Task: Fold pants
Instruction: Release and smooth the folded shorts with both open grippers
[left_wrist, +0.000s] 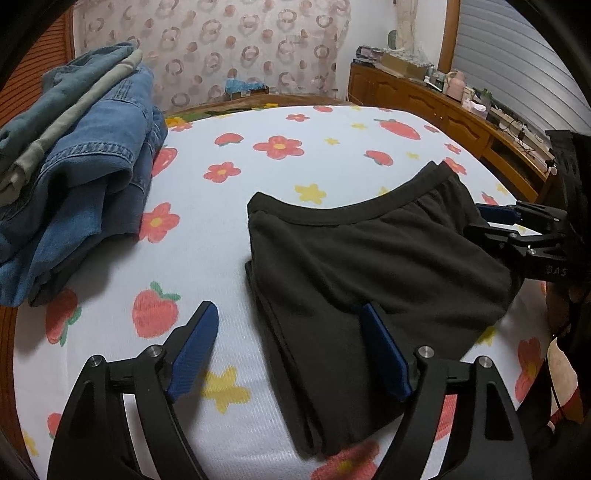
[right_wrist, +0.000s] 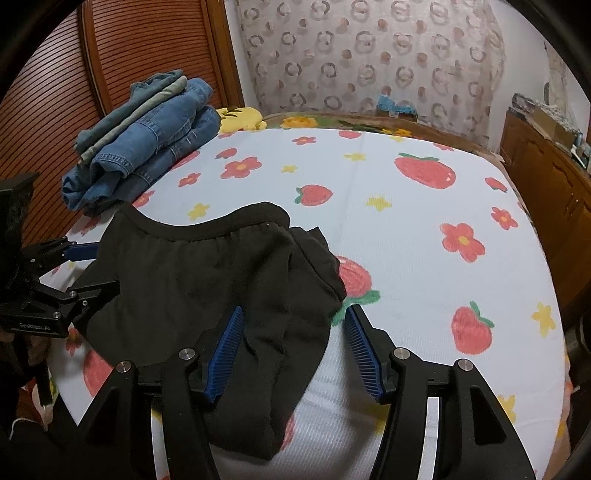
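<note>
Black pants (left_wrist: 369, 258) lie folded on the bed, waistband toward the far side; they also show in the right wrist view (right_wrist: 207, 273). My left gripper (left_wrist: 288, 332) is open, low over the pants' left edge, with one blue pad on the sheet side and one over the fabric. My right gripper (right_wrist: 293, 332) is open over the pants' right edge, straddling it, gripping nothing. Each gripper shows in the other's view: the right one (left_wrist: 491, 225) at the pants' right side, the left one (right_wrist: 85, 269) at their left side.
A stack of folded blue jeans (left_wrist: 81, 177) sits at the bed's far left corner, also in the right wrist view (right_wrist: 147, 144). The strawberry-and-flower sheet (left_wrist: 229, 177) covers the bed. A wooden cabinet (left_wrist: 443, 107) runs along the right, a slatted wooden door (right_wrist: 110, 66) on the left.
</note>
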